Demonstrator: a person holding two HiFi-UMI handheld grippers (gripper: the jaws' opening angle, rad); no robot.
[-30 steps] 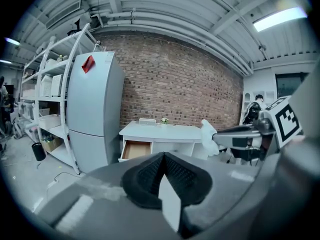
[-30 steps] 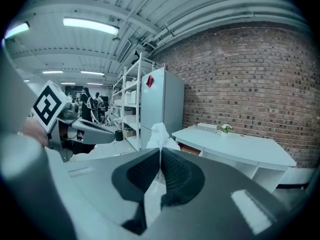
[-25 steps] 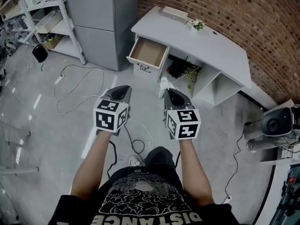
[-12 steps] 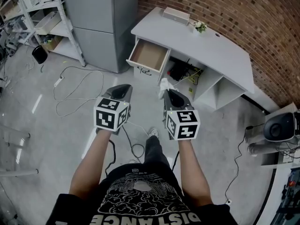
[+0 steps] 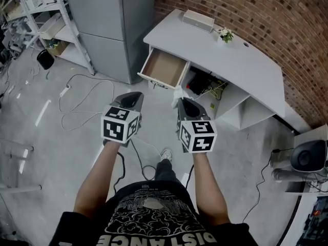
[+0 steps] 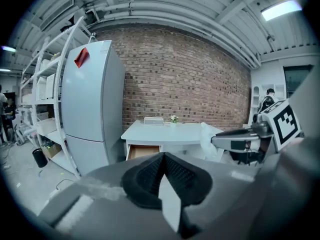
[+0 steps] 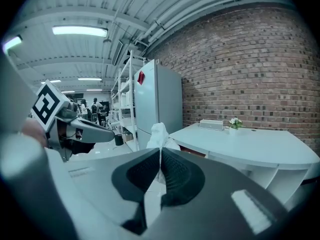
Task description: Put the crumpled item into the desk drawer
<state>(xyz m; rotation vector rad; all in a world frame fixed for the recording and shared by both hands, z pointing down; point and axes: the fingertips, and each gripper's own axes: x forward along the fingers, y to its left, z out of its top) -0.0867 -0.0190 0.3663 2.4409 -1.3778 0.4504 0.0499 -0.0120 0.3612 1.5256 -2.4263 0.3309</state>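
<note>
My right gripper (image 5: 180, 101) is shut on a crumpled white item (image 5: 178, 94), which sticks up beyond its jaws (image 7: 161, 136) and also shows in the left gripper view (image 6: 207, 139). My left gripper (image 5: 134, 97) is shut with nothing between its jaws (image 6: 163, 156). Ahead stands a white desk (image 5: 225, 55) against the brick wall. Its drawer (image 5: 165, 68) is pulled open at the left end, with a bare brown bottom (image 6: 143, 151). Both grippers hang in the air short of the desk, the right one nearest the drawer's front corner.
A grey cabinet (image 5: 110, 19) stands left of the desk, with metal shelving (image 5: 46, 19) beyond it. Cables (image 5: 84, 94) trail over the concrete floor. On the desk sit a white box (image 5: 198, 19) and a small plant (image 5: 225, 35). A speaker on a stand (image 5: 307, 155) is at right.
I have stepped closer to the desk; the open drawer and desk sit nearer the grippers. Both grippers keep their pose, the right one still holding the crumpled item.
</note>
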